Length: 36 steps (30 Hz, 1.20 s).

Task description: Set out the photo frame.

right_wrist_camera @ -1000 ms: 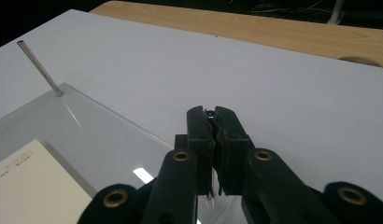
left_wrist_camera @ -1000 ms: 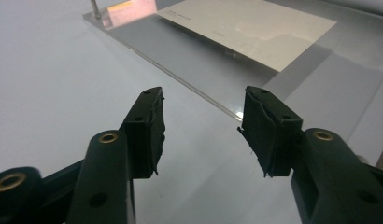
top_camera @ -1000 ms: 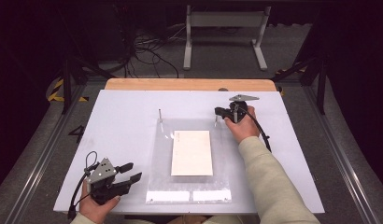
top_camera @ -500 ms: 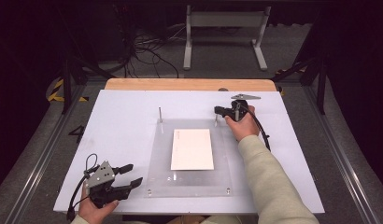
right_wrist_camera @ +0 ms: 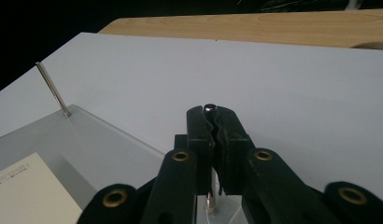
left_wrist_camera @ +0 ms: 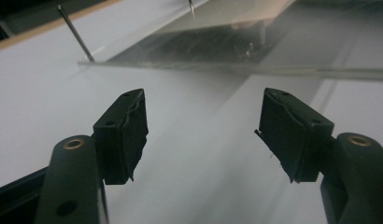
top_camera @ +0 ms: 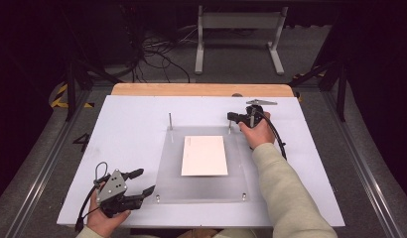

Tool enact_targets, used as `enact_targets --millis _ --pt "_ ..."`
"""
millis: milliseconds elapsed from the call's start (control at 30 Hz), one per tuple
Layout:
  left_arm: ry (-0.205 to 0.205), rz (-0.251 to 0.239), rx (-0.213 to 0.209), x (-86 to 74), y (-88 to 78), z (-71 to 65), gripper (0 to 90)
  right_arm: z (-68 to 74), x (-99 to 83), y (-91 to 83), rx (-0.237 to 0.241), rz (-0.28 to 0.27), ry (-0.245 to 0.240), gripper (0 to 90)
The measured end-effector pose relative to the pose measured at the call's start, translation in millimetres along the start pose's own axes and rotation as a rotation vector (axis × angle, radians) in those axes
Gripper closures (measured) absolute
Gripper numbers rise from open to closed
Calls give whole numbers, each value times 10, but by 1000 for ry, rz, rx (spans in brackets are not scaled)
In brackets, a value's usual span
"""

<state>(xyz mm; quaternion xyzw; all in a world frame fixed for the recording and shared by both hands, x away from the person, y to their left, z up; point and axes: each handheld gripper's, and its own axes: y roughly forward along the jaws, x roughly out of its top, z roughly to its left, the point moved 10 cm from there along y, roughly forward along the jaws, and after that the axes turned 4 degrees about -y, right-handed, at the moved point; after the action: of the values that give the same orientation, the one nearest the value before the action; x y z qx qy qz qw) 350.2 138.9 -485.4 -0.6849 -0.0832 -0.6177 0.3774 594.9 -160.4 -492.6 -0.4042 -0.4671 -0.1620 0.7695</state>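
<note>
1. The right gripper (right_wrist_camera: 216, 122) has its jaws pressed together on a thin upright metal pin (right_wrist_camera: 209, 108) at the far right corner of the clear acrylic plate (top_camera: 206, 191); the right gripper view shows the pin's round head just above the pads and its shaft below them.
2. The left gripper (left_wrist_camera: 203, 130) has its jaws wide apart with nothing between them; they have just been opening. In the left gripper view, white board lies between the pads, and the plate's near edge (left_wrist_camera: 236, 69) runs across ahead of them, close but apart.
3. The high view shows the plate flat on the white board (top_camera: 127, 129), a white card (top_camera: 204, 155) at its middle, and a second upright pin (top_camera: 169, 121) at the far left corner. The right gripper view shows this other pin (right_wrist_camera: 52, 91) tilted by the lens and a corner of the card (right_wrist_camera: 26, 191) with faint print too small to read.
4. From above, the gripped pin is hard to make out against the right gripper (top_camera: 241, 119). Whether the card lies on or under the plate I cannot tell.
5. The right hand (top_camera: 258, 134) reaches forward, sleeve along the plate's right edge. The left hand (top_camera: 104, 215) rests at the board's near left corner, its gripper (top_camera: 142, 182) aimed at the plate's near left corner.
</note>
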Motion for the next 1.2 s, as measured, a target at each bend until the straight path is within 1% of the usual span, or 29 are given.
enact_targets --millis 33,67,100,133,167,367,433,500,567,633,700,800,833,900,967,1000,1033,1067,1100,1133,1167,1200 --pt "27 -15 2 32 21 -15 282 3 0 0 -3 2 -1 850" --pt "67 -17 16 55 39 -16 263 5 -1 1 -6 3 -1 851" --pt "89 -24 30 73 57 -18 257 6 1 4 -11 4 -1 850" --pt "89 -24 30 73 57 -18 246 7 2 5 -12 5 0 850" --pt "109 -32 34 95 82 -31 246 7 2 5 -12 5 0 850" --pt "145 -39 -8 166 216 -136 243 7 -4 5 -15 4 8 849" --pt "155 -43 -16 185 249 -152 250 8 -7 5 -14 3 11 848" --pt "152 -51 -31 205 275 -171 274 6 -8 5 -13 2 15 847" --pt "149 -58 -43 220 284 -177 319 6 -6 7 -13 4 16 847" --pt "149 -72 -38 237 284 -168 356 7 -6 6 -9 6 10 846" --pt "157 -75 -30 247 277 -158 398 7 -9 -2 -1 8 9 843" --pt "149 -84 -27 270 277 -152 423 14 -2 -19 1 20 9 830" --pt "144 -86 -32 280 274 -147 427 13 4 -31 6 26 16 810" --pt "129 -94 -37 305 266 -134 437 -15 33 -74 5 16 18 746" --pt "123 -95 -40 319 266 -133 439 -42 35 -148 -13 25 4 700" --pt "127 -94 -40 326 265 -129 439 -50 41 -195 -22 24 -11 689" --pt "123 -93 -42 329 264 -131 440 -56 50 -249 -29 18 -21 674" --pt "118 -91 -44 337 262 -129 440 -53 60 -294 -27 8 -27 667" --pt "116 -90 -43 346 261 -125 440 -40 75 -374 -22 -9 -33 660" --pt "116 -90 -43 346 261 -125 440 -40 75 -374 -22 -9 -33 660" --pt "116 -86 -42 359 258 -117 440 -18 72 -502 -21 -21 -57 643" --pt "109 -84 -44 365 258 -121 440 1 61 -560 -16 -27 -71 637"
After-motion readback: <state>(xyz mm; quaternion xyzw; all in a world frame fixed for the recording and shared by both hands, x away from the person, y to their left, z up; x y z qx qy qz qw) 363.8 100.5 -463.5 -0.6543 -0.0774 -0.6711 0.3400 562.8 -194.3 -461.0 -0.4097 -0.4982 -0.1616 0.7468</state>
